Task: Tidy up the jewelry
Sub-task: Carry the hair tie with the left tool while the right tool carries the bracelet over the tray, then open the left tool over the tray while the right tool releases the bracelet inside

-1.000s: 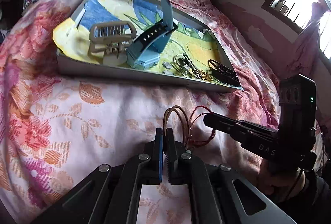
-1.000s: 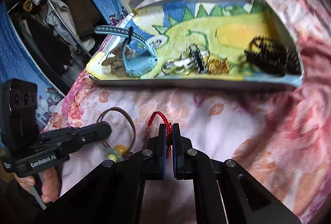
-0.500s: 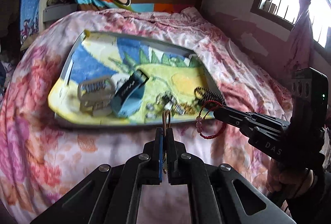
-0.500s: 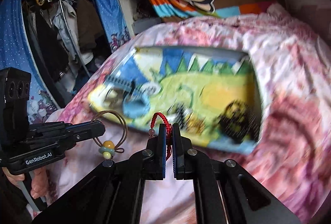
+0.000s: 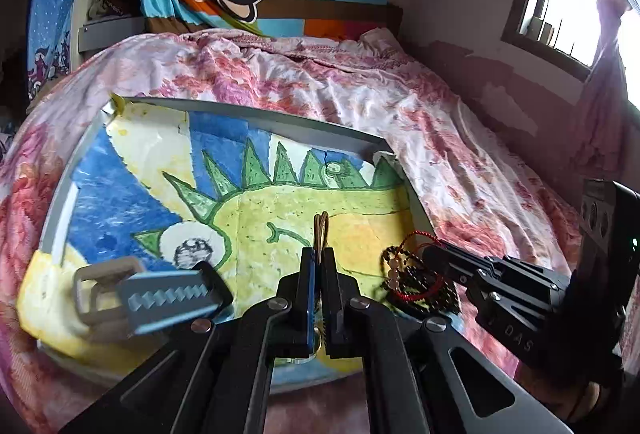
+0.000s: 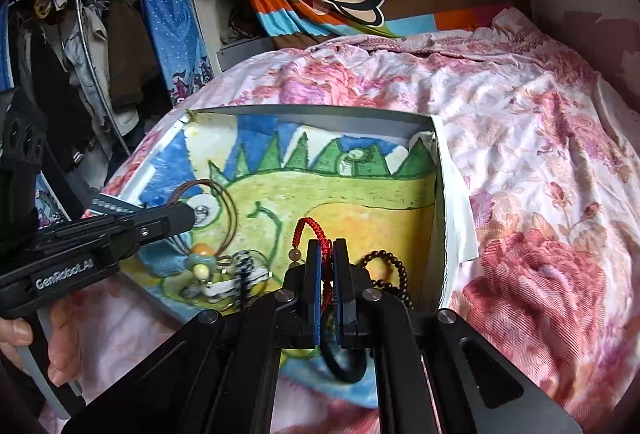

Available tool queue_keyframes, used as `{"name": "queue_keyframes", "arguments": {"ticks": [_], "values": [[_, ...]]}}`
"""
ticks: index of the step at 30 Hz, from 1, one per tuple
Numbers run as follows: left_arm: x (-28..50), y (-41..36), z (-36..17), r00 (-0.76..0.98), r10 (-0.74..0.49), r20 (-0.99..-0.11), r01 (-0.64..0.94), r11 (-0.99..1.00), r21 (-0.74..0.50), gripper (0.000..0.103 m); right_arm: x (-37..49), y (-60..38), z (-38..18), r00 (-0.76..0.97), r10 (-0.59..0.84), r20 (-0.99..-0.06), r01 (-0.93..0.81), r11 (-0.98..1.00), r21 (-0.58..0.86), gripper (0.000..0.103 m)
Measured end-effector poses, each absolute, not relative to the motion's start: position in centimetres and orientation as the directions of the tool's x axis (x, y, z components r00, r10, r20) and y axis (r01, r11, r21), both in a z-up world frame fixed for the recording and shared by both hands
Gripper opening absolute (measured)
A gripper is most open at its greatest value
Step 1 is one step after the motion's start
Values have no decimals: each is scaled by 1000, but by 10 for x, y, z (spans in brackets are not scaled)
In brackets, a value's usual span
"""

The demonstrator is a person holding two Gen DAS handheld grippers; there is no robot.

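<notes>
— Two grippers, both with jaws pinched tight?
— Yes. The left gripper (image 5: 319, 266) grips a brown cord bracelet (image 6: 224, 209); its loop sticks up just ahead of the jaws, beads dangling.
— And the other?
— The right gripper (image 6: 327, 258) has its jaws closed on a red string bracelet (image 6: 310, 230). Both hang over the tray (image 5: 304, 121) on the bed (image 6: 540, 169); black beads (image 6: 390, 268) lie just right of those jaws.
</notes>
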State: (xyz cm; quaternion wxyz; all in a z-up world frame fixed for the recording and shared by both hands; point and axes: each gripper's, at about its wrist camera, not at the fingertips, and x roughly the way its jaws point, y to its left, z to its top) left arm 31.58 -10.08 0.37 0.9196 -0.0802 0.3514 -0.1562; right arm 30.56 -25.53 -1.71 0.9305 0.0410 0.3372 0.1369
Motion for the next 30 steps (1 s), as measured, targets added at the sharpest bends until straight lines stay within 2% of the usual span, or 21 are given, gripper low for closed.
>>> {"name": "queue_keyframes", "arguments": {"ticks": [8, 20, 22, 23, 25, 26, 28, 30], "values": [[331, -109, -17, 691, -317, -650, 187, 946, -263, 3, 305, -251, -35, 730, 274, -627, -246, 960, 133, 5], [334, -109, -16, 672, -282, -684, 163, 958, -234, 3, 305, -266, -42, 712, 261, -652, -204, 965, 163, 7], [333, -110, -15, 666, -283, -690, 168, 959, -230, 6, 303, -268, -41, 710, 256, -656, -201, 966, 160, 8], [333, -110, -15, 667, -279, -691, 167, 960, -226, 7, 302, -270, -40, 711, 251, -657, -199, 968, 155, 10], [331, -108, -13, 670, -279, -688, 161, 959, -232, 20, 298, -273, -37, 714, 246, -655, -194, 969, 153, 15], [330, -106, -12, 673, -280, -684, 157, 959, -238, 23, 297, -275, -35, 716, 244, -653, -191, 970, 153, 21], [327, -103, -7, 681, -285, -675, 151, 956, -251, 26, 293, -280, -30, 725, 238, -646, -183, 971, 152, 29], [324, -102, -2, 687, -280, -671, 145, 957, -252, 27, 289, -284, -24, 734, 237, -637, -179, 971, 156, 34]]}}
